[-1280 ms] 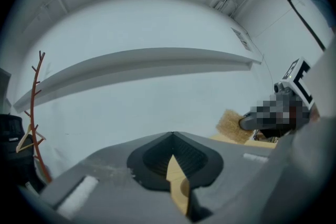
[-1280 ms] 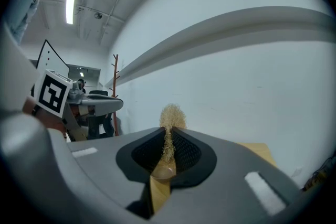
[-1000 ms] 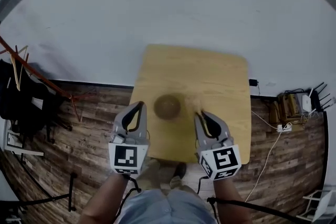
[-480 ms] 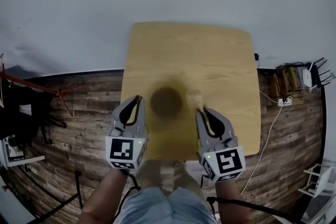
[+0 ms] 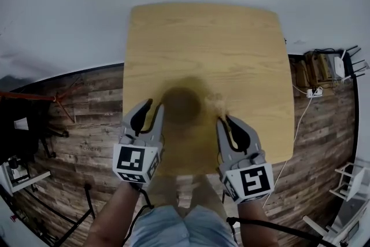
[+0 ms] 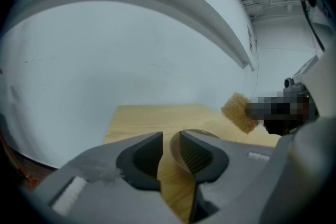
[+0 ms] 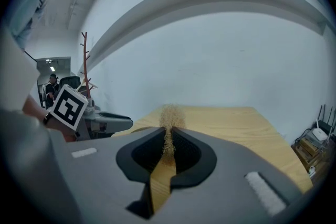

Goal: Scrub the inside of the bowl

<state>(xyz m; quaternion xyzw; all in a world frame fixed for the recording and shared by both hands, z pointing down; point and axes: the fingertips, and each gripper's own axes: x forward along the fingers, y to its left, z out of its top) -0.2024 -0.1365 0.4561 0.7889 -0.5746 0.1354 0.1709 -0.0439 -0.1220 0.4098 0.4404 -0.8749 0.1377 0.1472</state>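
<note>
A dark brown bowl (image 5: 182,104) sits on the wooden table (image 5: 231,49), near its front edge. My left gripper (image 5: 152,108) hovers just left of the bowl, its jaws a narrow gap apart and empty. In the left gripper view (image 6: 170,136) the bowl (image 6: 175,155) shows through that gap and behind the right jaw. My right gripper (image 5: 225,121) is just right of the bowl, shut on a tan fibrous scrubber (image 5: 215,104). The scrubber (image 7: 170,115) sticks out past the jaws of the right gripper (image 7: 169,132). It also appears in the left gripper view (image 6: 240,112).
A white wall rises behind the table. Dark plank floor (image 5: 87,136) surrounds it. Cables, a power strip and boxes (image 5: 321,69) lie at the right. A reddish coat stand (image 7: 85,63) is at the left. My own legs show below the table's front edge.
The head camera has shifted, so the table sits higher and larger in view. Both grippers keep their places on either side of the bowl, and the scrubber stays held.
</note>
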